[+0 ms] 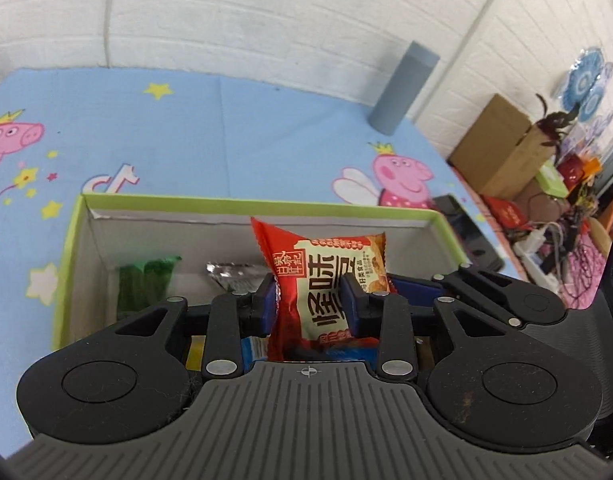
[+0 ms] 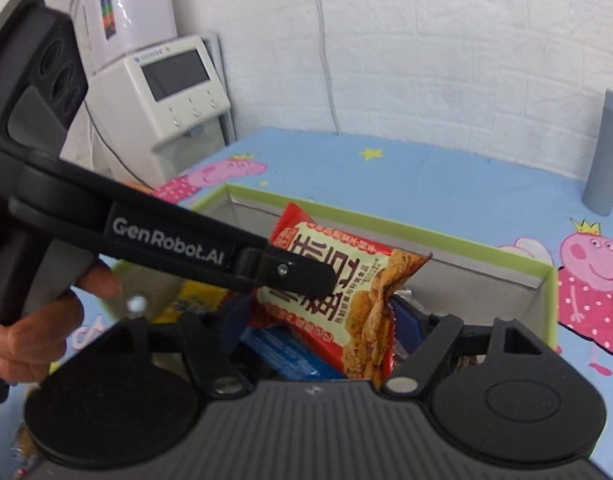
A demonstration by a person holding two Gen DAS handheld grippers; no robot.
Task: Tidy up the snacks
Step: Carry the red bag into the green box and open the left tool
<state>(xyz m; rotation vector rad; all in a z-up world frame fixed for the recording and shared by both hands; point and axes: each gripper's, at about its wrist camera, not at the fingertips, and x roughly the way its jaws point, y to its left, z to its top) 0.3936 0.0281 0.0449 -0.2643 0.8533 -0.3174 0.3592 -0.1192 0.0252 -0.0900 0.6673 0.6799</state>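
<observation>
A red and cream snack packet (image 1: pixel 330 288) stands upright between my left gripper's (image 1: pixel 309 300) blue pads, which are shut on it, above a green-rimmed cardboard box (image 1: pixel 266 203). The packet also shows in the right wrist view (image 2: pixel 338 292), with the left gripper's finger (image 2: pixel 298 274) across it. My right gripper (image 2: pixel 318 316) is open around the packet's lower part, its blue pads apart on either side, over the same box (image 2: pixel 426 236). Inside the box lie a green packet (image 1: pixel 146 280), a silver packet (image 1: pixel 234 274), a blue packet (image 2: pixel 282 350) and a yellow one (image 2: pixel 194 300).
The box sits on a blue Peppa Pig tablecloth (image 1: pixel 226 128). A grey cylinder (image 1: pixel 402 88) stands at the back by the white brick wall. A white machine with a screen (image 2: pixel 166 96) stands left of the table. Cardboard boxes and clutter (image 1: pixel 526 160) lie off the right edge.
</observation>
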